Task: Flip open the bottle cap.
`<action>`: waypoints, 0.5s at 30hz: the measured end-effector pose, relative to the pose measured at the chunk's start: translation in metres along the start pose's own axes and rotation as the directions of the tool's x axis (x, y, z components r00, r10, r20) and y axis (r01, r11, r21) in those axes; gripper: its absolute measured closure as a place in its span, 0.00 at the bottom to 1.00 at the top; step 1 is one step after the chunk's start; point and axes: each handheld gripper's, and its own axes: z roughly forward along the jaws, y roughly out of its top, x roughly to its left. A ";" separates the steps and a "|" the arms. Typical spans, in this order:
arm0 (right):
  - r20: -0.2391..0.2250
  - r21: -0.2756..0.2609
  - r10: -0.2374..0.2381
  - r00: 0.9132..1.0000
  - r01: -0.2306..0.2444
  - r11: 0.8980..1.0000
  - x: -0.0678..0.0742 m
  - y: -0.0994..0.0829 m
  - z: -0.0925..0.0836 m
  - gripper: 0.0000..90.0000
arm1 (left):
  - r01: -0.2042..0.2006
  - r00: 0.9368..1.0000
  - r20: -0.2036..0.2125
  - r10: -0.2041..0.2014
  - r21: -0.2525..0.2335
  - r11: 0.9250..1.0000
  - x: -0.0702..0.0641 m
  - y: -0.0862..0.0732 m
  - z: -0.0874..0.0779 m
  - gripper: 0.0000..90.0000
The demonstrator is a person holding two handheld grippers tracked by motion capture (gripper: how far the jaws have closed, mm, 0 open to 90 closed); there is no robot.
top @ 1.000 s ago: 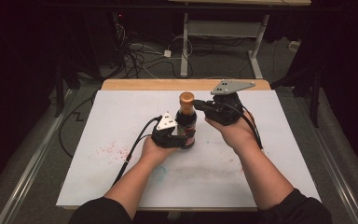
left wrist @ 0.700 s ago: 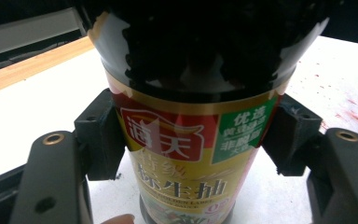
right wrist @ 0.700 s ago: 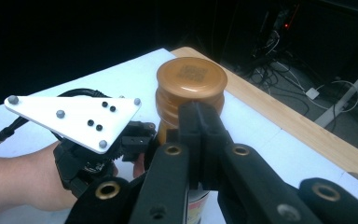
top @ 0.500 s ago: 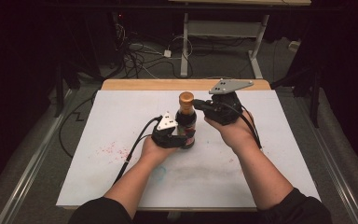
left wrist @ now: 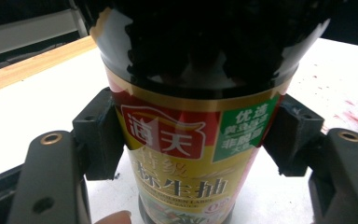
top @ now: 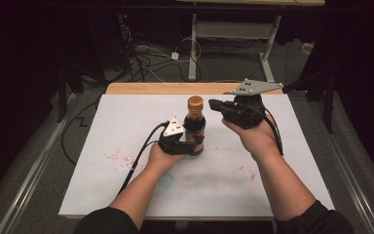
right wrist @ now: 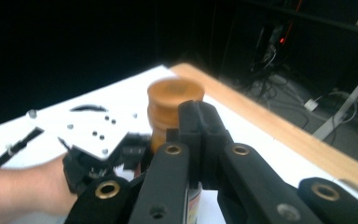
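Observation:
A dark soy sauce bottle (top: 195, 127) with an orange cap (top: 195, 102) stands upright mid-table. My left gripper (top: 187, 145) is shut on its lower body. In the left gripper view the two pads (left wrist: 100, 135) press against both sides of the red and gold label (left wrist: 182, 140). My right gripper (top: 213, 104) is held level with the cap, just to its right, with its jaws pointing at it. In the right gripper view those jaws (right wrist: 200, 116) are shut together with nothing between them. The cap (right wrist: 170, 95) sits just behind them, and whether they touch it I cannot tell.
A white mat (top: 272, 165) covers the wooden table (top: 146, 88). Red stains (top: 114, 156) mark the mat at the left. The left gripper's cable (top: 136, 161) trails toward the front edge. Cables and a desk frame (top: 193, 48) lie on the floor beyond.
My right gripper has edged slightly right and up, away from the cap. The bottle and the left gripper have stayed put.

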 end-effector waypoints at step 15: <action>-0.027 0.073 -0.022 0.999 0.024 0.997 0.005 -0.004 0.016 1.00 | -0.001 1.000 0.000 0.001 -0.009 1.000 0.000 -0.001 0.000 0.32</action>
